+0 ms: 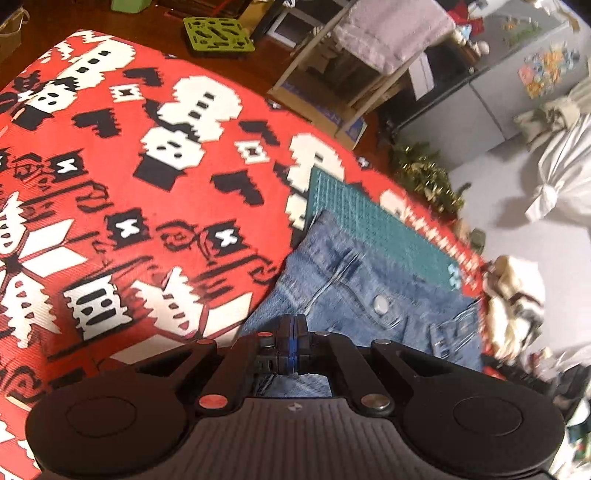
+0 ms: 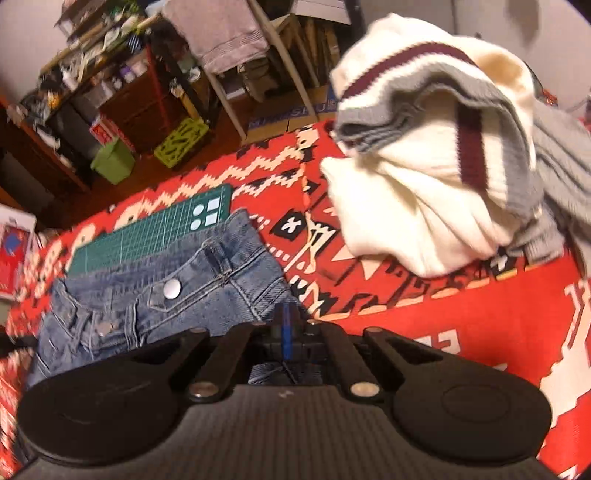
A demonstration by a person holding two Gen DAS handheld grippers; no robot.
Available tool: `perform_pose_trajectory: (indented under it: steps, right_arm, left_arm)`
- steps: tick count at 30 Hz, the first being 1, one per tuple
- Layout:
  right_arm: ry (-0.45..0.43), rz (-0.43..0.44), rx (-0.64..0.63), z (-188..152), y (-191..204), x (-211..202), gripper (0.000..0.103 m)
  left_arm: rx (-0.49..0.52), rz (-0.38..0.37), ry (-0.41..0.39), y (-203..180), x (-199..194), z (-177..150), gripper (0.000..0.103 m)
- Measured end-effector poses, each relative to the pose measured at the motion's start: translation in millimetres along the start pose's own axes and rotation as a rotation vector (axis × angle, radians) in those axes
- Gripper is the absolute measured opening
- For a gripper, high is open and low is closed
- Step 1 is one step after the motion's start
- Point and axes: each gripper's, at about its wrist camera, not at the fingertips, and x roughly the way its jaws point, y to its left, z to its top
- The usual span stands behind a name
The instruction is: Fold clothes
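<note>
one pair of blue jeans [image 2: 162, 295] lies on one red patterned rug [image 2: 461, 314], with two metal snap buttons showing on the denim in the right wrist view and one in the left. one green cutting mat [image 2: 147, 236] lies just beside the jeans. one heap of knitwear [image 2: 424, 177], cream with maroon and grey stripes, rests on the rug; how many garments it holds cannot be told. one lime green crate [image 2: 181, 142] and one green box [image 2: 112, 160] stand on the floor past the rug. one grey towel [image 2: 225, 33] hangs on one wooden rack [image 2: 291, 62]. two grippers appear, one per view.
</note>
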Motion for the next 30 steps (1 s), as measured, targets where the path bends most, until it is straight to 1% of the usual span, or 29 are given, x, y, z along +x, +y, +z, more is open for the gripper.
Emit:
perform_pose_trajectory:
  steps: [1, 2, 3, 5, 9, 12, 14, 15, 18, 21, 22, 24, 26, 28, 30]
  right_arm:
    - [-0.003, -0.016, -0.003, 2, -1, 0, 0.000]
    - [-0.006, -0.029, -0.005, 4, -1, 0, 0.000]
    - [-0.010, -0.034, -0.005, 4, -2, -3, 0.002]
    - [-0.018, -0.041, -0.005, 5, -4, -9, 0.002]
    - [-0.028, 0.002, -0.006, 9, 3, -15, 0.002]
    - [-0.003, -0.017, -0.028, 7, 9, -11, 0.002]
    - [0.006, -0.033, -0.058, 5, 9, -9, 0.001]
    - [0.005, -0.036, -0.077, 4, 9, -9, 0.000]
    - [0.016, -0.042, -0.109, 0, 7, -15, 0.000]
    - [0.016, -0.049, -0.118, -9, -4, -30, 0.006]
    - [0.013, -0.049, -0.117, -12, -8, -36, 0.006]
    - [-0.002, -0.033, -0.101, -18, -12, -46, 0.006]
    - [-0.014, -0.014, -0.094, -23, -12, -53, 0.006]
    - [-0.017, -0.002, -0.095, -24, -9, -55, 0.006]
    - [-0.012, 0.003, -0.091, -26, -5, -50, 0.007]
  left_arm:
    - [0.001, 0.008, -0.006, 2, 1, -2, 0.001]
    - [-0.016, 0.009, -0.005, 6, 1, -1, 0.001]
    - [-0.039, 0.010, -0.005, 11, 0, 0, 0.000]
    - [-0.077, 0.004, -0.012, 18, -3, 2, 0.000]
    - [-0.101, -0.044, -0.041, 16, -8, 9, 0.000]
    - [-0.085, -0.035, -0.025, 6, 0, 13, 0.000]
    - [-0.029, 0.013, 0.004, -1, 8, 11, 0.001]
    - [0.006, 0.028, 0.005, -3, 9, 9, 0.001]
    - [0.046, 0.040, 0.013, 5, 0, 1, 0.001]
    - [0.063, 0.053, 0.017, 17, -13, -7, 0.000]
    - [0.056, 0.054, 0.011, 21, -19, -9, 0.000]
    - [0.035, 0.042, -0.005, 28, -30, -14, 0.000]
    - [0.014, 0.009, -0.026, 31, -40, -18, 0.001]
    - [0.002, -0.025, -0.034, 28, -44, -22, 0.001]
    - [0.010, -0.028, -0.022, 22, -39, -27, 0.001]
